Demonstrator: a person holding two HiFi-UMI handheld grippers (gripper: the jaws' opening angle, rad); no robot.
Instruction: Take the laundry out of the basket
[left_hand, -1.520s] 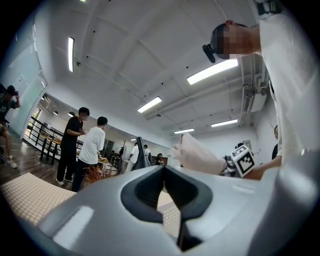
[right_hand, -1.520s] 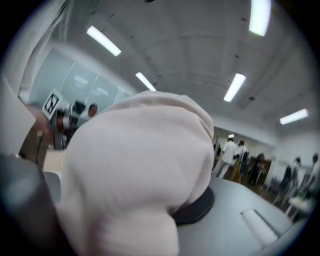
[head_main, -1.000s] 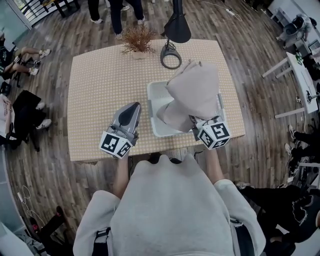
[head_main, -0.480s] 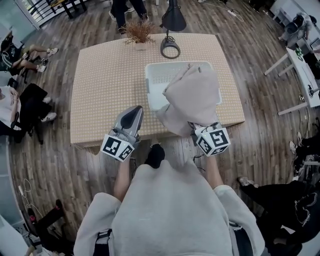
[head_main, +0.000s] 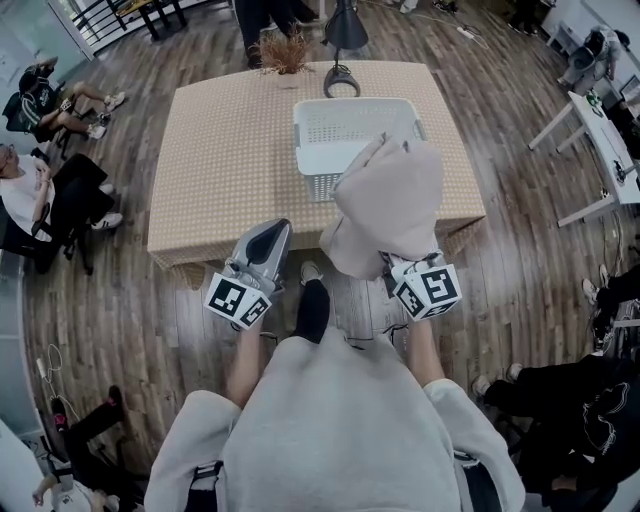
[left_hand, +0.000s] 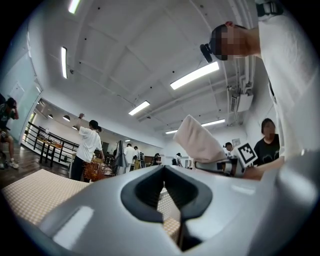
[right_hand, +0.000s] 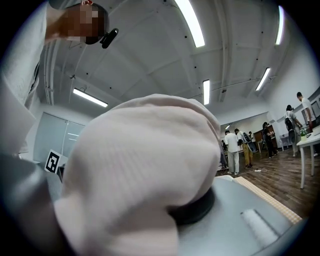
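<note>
Beige ribbed cloth (head_main: 388, 200) now hangs pinched in your right gripper (head_main: 398, 265), carried back out of the white basket (head_main: 352, 104) and past the table (head_main: 228, 150) edge, while your left gripper (head_main: 266, 236) rides alongside, jaws together and empty, so this piece looks out.

**No readable text**

Nothing legible. The left cube (head_main: 237, 300) and right cube (head_main: 428, 290), both off the tabletop's (head_main: 230, 150) near edge, carry only black-and-white square marker patterns. No letters or digits.
</note>
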